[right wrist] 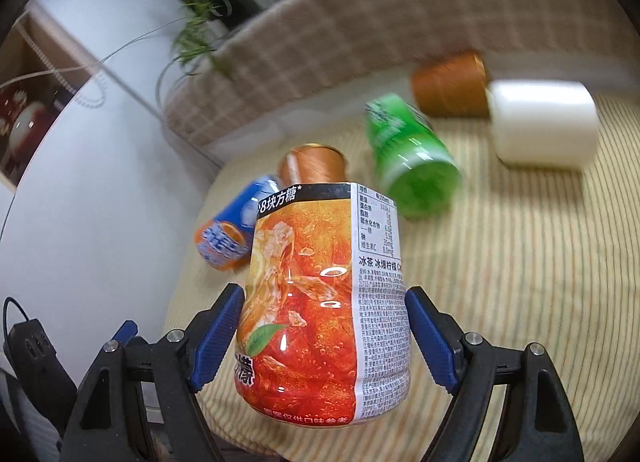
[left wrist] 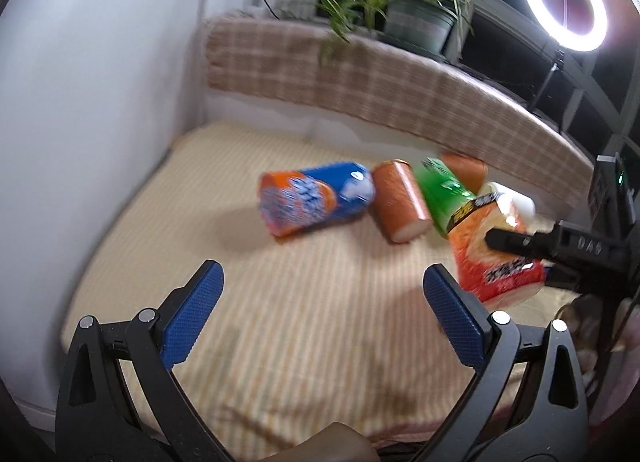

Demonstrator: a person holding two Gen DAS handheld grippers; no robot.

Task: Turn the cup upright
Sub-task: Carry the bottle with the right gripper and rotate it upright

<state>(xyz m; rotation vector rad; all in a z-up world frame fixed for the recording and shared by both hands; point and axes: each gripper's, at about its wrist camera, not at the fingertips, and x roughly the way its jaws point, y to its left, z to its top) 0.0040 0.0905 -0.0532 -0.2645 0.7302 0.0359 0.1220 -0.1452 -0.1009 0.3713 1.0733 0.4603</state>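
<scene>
Already your right claw point(right wrist: 324, 336) clamps the orange tea cup point(right wrist: 320, 302) above the striped mat point(right wrist: 520, 262), its long axis running forward along the fingers; your left claw point(left wrist: 322, 302) hangs apart, empty, farther off.

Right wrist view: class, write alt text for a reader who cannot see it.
The right gripper clamps an orange iced-tea cup above a striped mat. Behind lie a green cup, white cup, two brown cups and a blue-orange one.

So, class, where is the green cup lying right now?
The green cup lies on its side on the striped mat, in the right wrist view right of centre, between the nearer brown cup and the white cup.
</scene>
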